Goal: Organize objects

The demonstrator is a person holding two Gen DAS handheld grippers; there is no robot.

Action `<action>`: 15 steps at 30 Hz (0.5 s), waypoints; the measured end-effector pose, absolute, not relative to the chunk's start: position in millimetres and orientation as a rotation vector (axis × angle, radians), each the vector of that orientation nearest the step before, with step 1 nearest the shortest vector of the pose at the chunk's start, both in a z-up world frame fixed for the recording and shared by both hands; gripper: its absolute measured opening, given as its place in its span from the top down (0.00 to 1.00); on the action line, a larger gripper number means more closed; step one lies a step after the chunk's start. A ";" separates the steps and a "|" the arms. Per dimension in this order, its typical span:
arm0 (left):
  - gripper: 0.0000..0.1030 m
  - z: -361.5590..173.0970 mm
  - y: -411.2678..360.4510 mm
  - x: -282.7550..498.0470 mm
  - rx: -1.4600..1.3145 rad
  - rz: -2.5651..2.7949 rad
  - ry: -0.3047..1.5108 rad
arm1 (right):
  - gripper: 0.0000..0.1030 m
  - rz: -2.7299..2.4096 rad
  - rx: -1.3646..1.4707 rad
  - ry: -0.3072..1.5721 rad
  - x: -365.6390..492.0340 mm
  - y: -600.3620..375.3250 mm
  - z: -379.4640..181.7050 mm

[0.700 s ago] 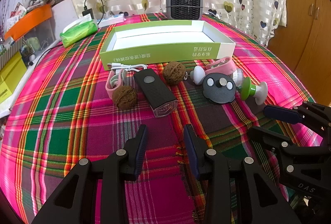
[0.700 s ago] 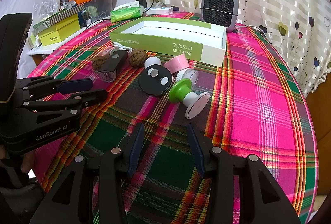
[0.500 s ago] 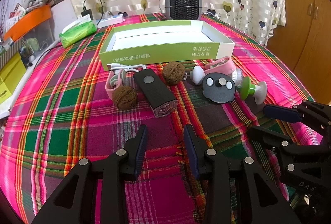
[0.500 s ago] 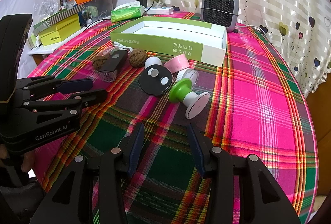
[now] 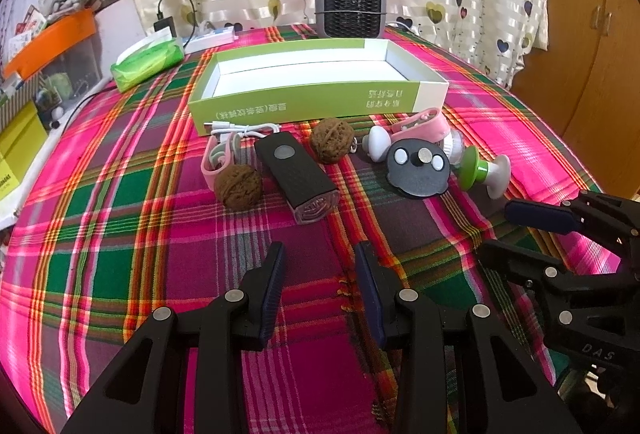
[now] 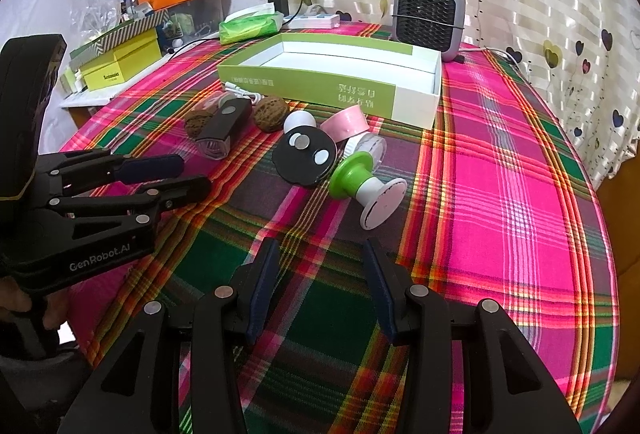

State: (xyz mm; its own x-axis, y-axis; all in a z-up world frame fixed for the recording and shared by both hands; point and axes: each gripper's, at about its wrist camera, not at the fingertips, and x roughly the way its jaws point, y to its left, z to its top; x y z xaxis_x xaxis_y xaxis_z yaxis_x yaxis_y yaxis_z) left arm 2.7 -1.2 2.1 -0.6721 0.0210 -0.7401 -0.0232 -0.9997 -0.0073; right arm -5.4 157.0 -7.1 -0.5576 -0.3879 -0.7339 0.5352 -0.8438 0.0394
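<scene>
Plaid cloth (image 5: 120,234) underfoot; both grippers, left (image 5: 318,270) and right (image 6: 318,268), agape, empty; clutter just ahead, box (image 5: 320,101) beyond; advise left straddle the torch (image 5: 296,173) lengthwise, squeezing squarely.

No visible change in either view since the earlier pictures.

"GenRobot.AI" on left tool (image 6: 192,175), "DAS" on right tool (image 5: 520,230)
</scene>
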 end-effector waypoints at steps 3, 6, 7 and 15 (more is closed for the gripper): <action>0.67 3.0 -3.4 4.1 -1.252 2.843 -0.017 | 0.56 -2.378 1.042 0.256 -5.5 157.1 -4.8; 0.67 4.7 -6.2 4.7 -1.240 2.846 -0.038 | 0.56 -2.389 1.032 0.255 -6.0 158.3 -2.2; 0.67 5.3 -7.6 4.6 -1.237 2.847 -0.046 | 0.56 -2.392 1.031 0.253 -6.3 158.7 -1.6; 0.67 10.2 -15.2 1.2 -1.218 2.845 -0.100 | 0.56 -2.417 1.012 0.234 -9.4 162.3 4.5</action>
State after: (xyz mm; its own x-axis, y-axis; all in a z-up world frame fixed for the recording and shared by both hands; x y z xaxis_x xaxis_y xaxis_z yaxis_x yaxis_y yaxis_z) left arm 1.2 -15.2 10.2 -0.6896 0.0669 -0.7211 -0.0161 -0.9969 -0.0771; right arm -9.4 162.3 4.5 -0.5950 -0.3851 -0.7054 0.5132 -0.8576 0.0353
